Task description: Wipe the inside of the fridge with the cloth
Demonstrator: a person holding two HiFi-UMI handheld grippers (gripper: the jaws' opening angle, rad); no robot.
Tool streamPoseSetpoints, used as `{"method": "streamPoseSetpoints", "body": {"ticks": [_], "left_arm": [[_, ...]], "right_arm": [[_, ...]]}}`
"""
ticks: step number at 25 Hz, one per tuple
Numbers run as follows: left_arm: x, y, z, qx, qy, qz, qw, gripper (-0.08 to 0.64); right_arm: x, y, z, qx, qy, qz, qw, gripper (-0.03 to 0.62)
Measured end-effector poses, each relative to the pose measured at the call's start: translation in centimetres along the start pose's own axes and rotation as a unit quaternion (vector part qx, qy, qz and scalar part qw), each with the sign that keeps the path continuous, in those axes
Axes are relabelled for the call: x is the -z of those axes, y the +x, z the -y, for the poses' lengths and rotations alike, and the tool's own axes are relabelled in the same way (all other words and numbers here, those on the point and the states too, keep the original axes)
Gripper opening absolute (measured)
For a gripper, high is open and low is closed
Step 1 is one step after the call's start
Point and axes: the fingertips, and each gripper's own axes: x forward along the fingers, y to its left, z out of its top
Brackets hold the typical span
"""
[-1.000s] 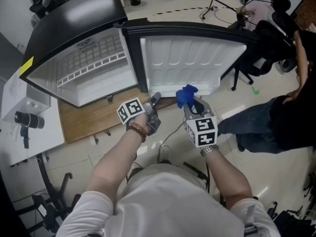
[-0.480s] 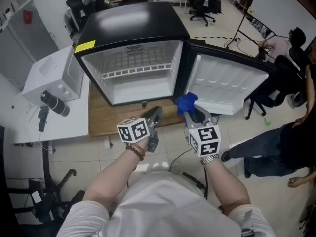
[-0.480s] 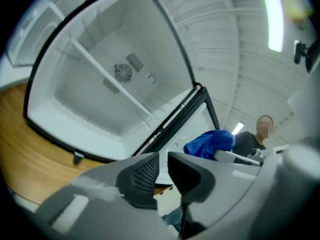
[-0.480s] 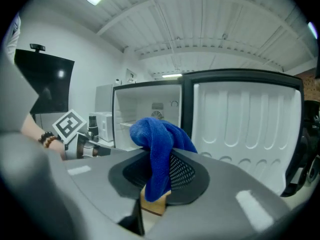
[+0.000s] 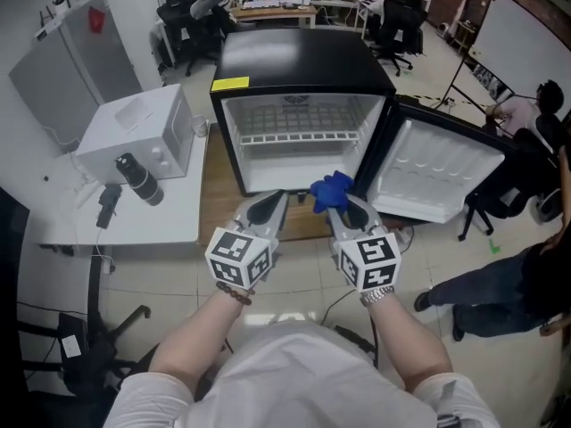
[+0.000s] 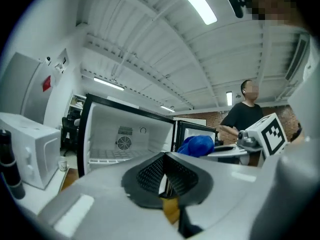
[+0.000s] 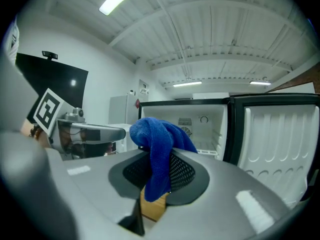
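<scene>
Up in front of the open fridge (image 5: 299,56) now with both tools, side by side and a little apart. Clamping the blue cloth (image 5: 330,188) in the right gripper (image 5: 340,205): pinched between the two jaws, bunched up above the tips, with one end drooping down across the mesh pads in the right gripper view. Holding it out ahead of the opening, short of it and not inside, in line with the lower front edge and a touch towards the hinge side from the head view. Over to the left gripper (image 5: 269,205): clenched, jaws just closed all the way, pads meeting with nothing between them. Pointing at that same lower front edge, nearer the left wall of the opening, and clear of the cabinet too. Looking into the fridge: white liner, a wire shelf (image 5: 299,137) across the upper part, a round vent (image 6: 124,143) on the back wall. Swung wide to the right, the door (image 5: 442,172), white moulded inner face showing. Sitting under the fridge, a wooden board (image 5: 217,210) on the floor. Off to the left, just beside the board, a white table (image 5: 134,217) with a white box (image 5: 143,132) towards its far edge and a black cylinder (image 5: 138,178) lying just in front of that.
</scene>
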Motion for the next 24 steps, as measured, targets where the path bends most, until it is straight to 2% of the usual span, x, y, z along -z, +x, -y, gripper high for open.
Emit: {"method": "streamPoseSetpoints", "body": {"ticks": [6,24], "left_arm": [[-1.2,-2.5,1.4,-0.007,0.033,0.002,0.9994,0.003],[0.0,-3.9,8.5,-0.061,0.039,-0.007,0.9974,0.003]], "right_arm": [[-0.9,-1.0,-2.2,-0.027,-0.002,0.006,1.000,0.067],[0.4,-7.9,-1.9,-0.083,-0.007,0.009,0.996,0.067]]}}
